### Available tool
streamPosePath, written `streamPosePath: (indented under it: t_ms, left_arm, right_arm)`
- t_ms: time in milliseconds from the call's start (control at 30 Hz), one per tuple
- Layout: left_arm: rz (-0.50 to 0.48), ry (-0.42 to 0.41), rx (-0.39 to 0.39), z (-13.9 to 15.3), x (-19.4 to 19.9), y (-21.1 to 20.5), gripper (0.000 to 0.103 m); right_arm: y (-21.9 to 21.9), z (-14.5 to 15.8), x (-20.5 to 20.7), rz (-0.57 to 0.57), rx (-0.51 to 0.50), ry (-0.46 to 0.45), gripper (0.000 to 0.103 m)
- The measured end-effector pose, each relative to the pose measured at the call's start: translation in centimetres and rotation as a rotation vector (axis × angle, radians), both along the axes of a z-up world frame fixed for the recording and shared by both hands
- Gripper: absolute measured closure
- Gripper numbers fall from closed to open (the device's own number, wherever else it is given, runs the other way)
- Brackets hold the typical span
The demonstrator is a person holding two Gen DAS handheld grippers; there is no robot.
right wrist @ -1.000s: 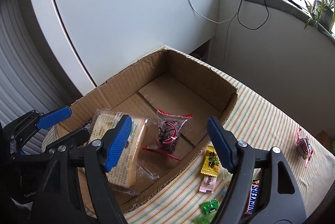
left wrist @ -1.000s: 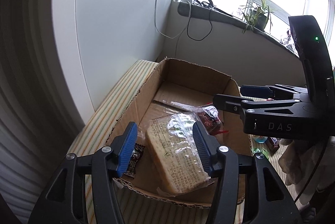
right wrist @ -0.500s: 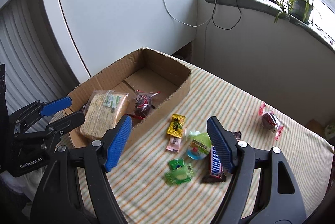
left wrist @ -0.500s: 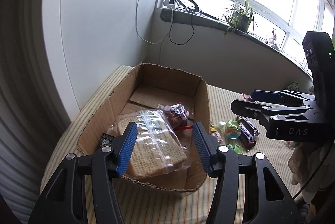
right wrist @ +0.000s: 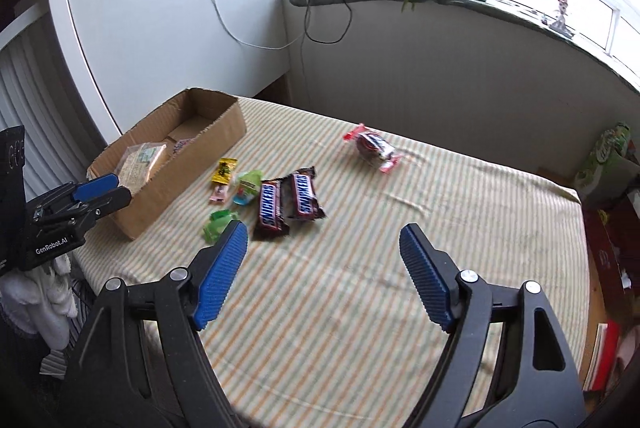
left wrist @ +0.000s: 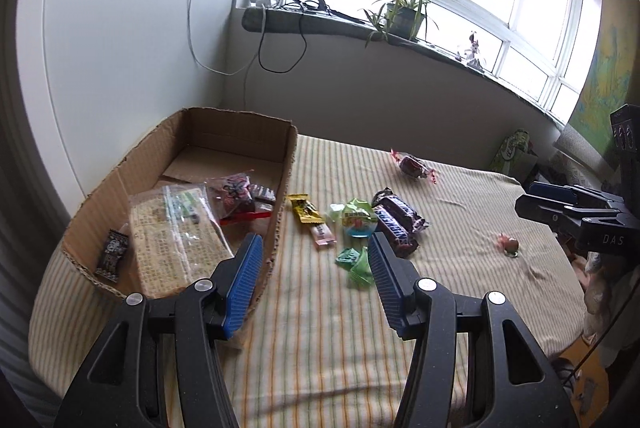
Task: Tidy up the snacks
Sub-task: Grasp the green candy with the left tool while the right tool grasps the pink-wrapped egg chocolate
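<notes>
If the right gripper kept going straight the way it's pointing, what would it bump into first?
Probably just the striped cloth. The right gripper, its jaws opening with nothing between them, points down at a bare patch; the Snickers bars lie beyond, to the left. Depth is hard to judge.

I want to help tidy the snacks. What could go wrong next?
The two brown Snickers bars lie touching, so a grab could catch both or knock one away. The small round red candy sits alone and might roll off the striped cloth. The opening right hand-held gripper holds nothing yet.
</notes>
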State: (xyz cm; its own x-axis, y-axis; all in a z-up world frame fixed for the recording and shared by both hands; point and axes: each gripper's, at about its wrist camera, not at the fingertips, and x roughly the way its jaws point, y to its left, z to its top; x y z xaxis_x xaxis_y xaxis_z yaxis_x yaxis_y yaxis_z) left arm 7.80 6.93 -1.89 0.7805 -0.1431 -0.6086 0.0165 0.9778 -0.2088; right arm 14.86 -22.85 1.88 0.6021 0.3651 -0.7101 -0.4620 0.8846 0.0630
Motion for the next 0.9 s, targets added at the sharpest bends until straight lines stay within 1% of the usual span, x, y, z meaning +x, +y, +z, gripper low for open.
streamPosePath:
  t_ms: [133,233,300,433,567,667,700,767,833,900]
  left_arm:
    - [-0.04,0.019,0.008,-0.7,0.2,-1.9,0.05]
    - [-0.056,0.041,0.006,-1.4,0.8,-2.7,0.051]
    - [-0.065,0.056,0.007,-1.9,1.2,-3.2,0.052]
    - [-0.087,0.077,0.022,-2.8,1.9,-4.3,0.057]
    - [-0.109,0.104,0.043,-3.7,2.8,-4.8,0.06]
    - [-0.114,0.123,0.054,-4.3,3.6,-4.9,0.064]
    - [-0.113,0.128,0.057,-4.5,3.9,-4.9,0.064]
    - [-0.116,0.142,0.061,-4.8,4.6,-4.9,0.065]
    - [-0.125,0.155,0.078,-5.0,5.2,-5.1,0.065]
    - [-0.132,0.163,0.097,-5.2,5.6,-5.4,0.065]
  right_arm:
    - [-3.9,-1.1,-0.2,-0.062,-0.014,0.006,0.02]
    - [-5.8,-2.5,0.0,-0.09,-0.033,0.025,0.02]
    - [-6.4,-3.7,0.2,-0.088,-0.057,0.033,0.02]
    - [-6.7,-5.7,0.7,-0.077,-0.114,0.034,0.02]
    - [-7.0,-7.3,2.2,-0.074,-0.101,0.056,0.02]
    - [-7.3,-8.3,3.4,-0.078,-0.08,0.078,0.028]
    - [-7.3,-8.6,3.7,-0.078,-0.076,0.085,0.032]
    - [-7.4,-9.2,4.3,-0.077,-0.074,0.099,0.035]
    - [-7.5,-9.7,4.7,-0.077,-0.073,0.11,0.042]
    - [-7.6,-10.1,5.1,-0.074,-0.067,0.12,0.047]
